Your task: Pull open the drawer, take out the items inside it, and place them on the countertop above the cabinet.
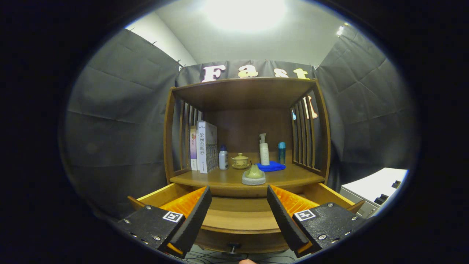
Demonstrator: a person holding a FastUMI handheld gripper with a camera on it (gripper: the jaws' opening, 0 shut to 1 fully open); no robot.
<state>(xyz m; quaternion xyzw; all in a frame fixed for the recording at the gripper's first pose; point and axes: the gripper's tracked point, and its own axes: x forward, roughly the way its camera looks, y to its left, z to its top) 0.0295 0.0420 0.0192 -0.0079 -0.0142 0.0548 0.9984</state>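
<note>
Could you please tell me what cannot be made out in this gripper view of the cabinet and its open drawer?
- Drawer interior, gripper view: the open gripper, fingers apart and holding nothing, covers both side parts.
- Books: cover text too small.
- Green-topped item on the countertop: too small to identify.
- Drawer knob: partly cut off below.

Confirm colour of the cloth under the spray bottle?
Blue. The cloth lies folded on the countertop, clearest in the gripper view, beyond the open gripper.
</note>
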